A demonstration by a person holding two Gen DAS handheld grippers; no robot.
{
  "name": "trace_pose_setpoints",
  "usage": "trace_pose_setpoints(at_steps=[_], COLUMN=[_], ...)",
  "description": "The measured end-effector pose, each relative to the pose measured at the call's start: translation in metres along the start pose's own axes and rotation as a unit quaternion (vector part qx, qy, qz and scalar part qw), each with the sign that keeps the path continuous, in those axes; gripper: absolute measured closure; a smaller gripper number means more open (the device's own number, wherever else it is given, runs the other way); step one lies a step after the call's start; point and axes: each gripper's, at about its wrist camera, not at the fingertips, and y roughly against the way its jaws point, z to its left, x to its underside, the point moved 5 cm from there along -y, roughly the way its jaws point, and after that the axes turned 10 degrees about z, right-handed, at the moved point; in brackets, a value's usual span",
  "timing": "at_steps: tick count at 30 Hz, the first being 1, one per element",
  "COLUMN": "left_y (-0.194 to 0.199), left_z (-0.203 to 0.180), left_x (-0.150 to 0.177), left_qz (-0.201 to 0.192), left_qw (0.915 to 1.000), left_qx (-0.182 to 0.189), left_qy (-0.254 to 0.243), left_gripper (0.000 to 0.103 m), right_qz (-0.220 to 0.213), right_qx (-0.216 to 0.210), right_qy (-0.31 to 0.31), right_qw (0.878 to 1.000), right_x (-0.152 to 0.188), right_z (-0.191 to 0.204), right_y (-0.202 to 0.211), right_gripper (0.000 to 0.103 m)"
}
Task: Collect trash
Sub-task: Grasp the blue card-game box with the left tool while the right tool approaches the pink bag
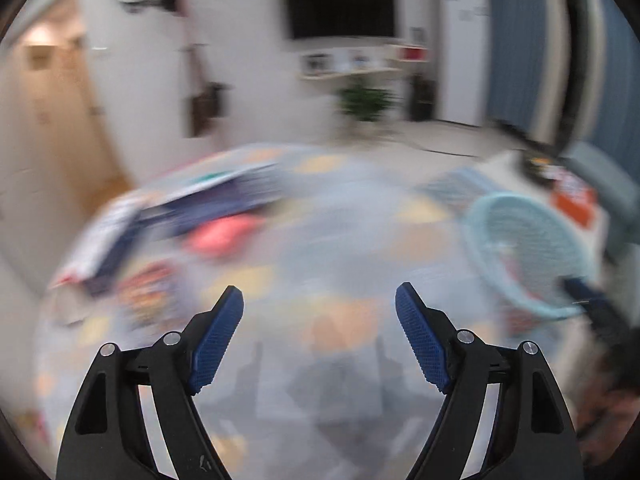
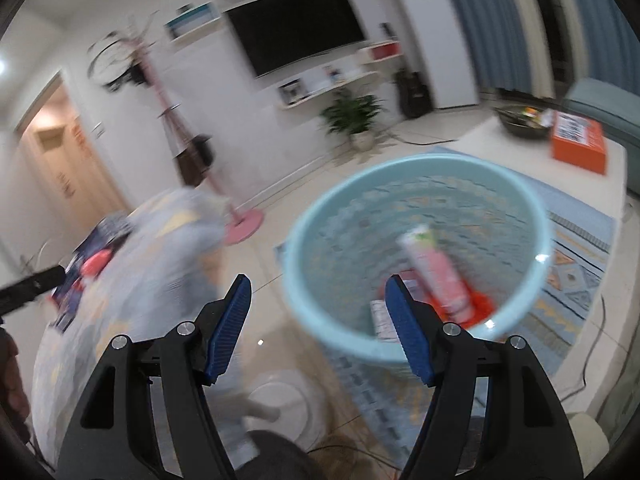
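A light blue mesh trash basket [image 2: 520, 216] stands on the floor and holds a pink and white tube [image 2: 436, 268], red wrappers and other packets. My right gripper [image 2: 318, 300] is open and empty above the basket's near left rim. In the blurred left wrist view, my left gripper [image 1: 320, 312] is open and empty over a round table with a patterned cloth [image 1: 340, 240]. Blue, white and pink wrappers [image 1: 216, 216] lie on the table's far left. The basket [image 1: 528, 256] shows at the right.
A low white table [image 2: 520, 148] at the right holds an orange box [image 2: 578, 142] and a dark bowl [image 2: 520, 120]. A patterned rug [image 2: 568, 276] lies under the basket. A pink coat stand [image 2: 240, 224], a potted plant [image 2: 354, 118] and a wall TV [image 2: 296, 24] are behind.
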Motion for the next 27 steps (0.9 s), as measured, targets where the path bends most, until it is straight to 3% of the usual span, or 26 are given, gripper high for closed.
trace_pose_setpoints(at_steps=[3, 5, 8, 14, 16, 18, 19, 23, 27], left_y=[-0.017, -0.032, -0.054, -0.071, -0.069, -0.064, -0.060, -0.048, -0.040], left_z=[0.069, 0.106, 0.134, 0.150, 0.151, 0.149, 0.151, 0.161, 0.162], left_x=[0.017, 0.022, 0.023, 0.007, 0.008, 0.014, 0.019, 0.043, 0.061], left_qz=[0.040, 0.070, 0.093, 0.086, 0.074, 0.063, 0.060, 0.043, 0.038], left_qw=[0.9940, 0.9880, 0.9827, 0.9797, 0.9820, 0.9842, 0.9842, 0.9806, 0.9784], left_qx=[-0.078, -0.089, -0.073, -0.029, -0.025, -0.025, -0.014, 0.067, 0.096], left_qy=[0.065, 0.105, 0.142, 0.179, 0.172, 0.164, 0.166, 0.179, 0.179], left_gripper=[0.026, 0.026, 0.026, 0.020, 0.034, 0.087, 0.099, 0.103, 0.103], right_qz=[0.003, 0.009, 0.013, 0.006, 0.003, 0.001, 0.002, 0.012, 0.021], right_qx=[-0.021, -0.035, -0.046, -0.061, -0.064, -0.071, -0.075, -0.085, -0.097], right_qy=[0.016, 0.026, 0.056, 0.119, 0.136, 0.150, 0.157, 0.172, 0.183], right_qw=[1.000, 0.999, 0.997, 0.991, 0.989, 0.986, 0.985, 0.981, 0.978], right_x=[0.005, 0.007, 0.009, 0.004, 0.000, -0.005, -0.008, -0.014, -0.016], right_z=[0.031, 0.050, 0.080, 0.132, 0.147, 0.164, 0.175, 0.206, 0.237], right_y=[-0.001, -0.001, 0.001, 0.014, 0.016, 0.015, 0.013, 0.001, -0.014], right_gripper=[0.037, 0.037, 0.034, 0.032, 0.032, 0.032, 0.032, 0.032, 0.031])
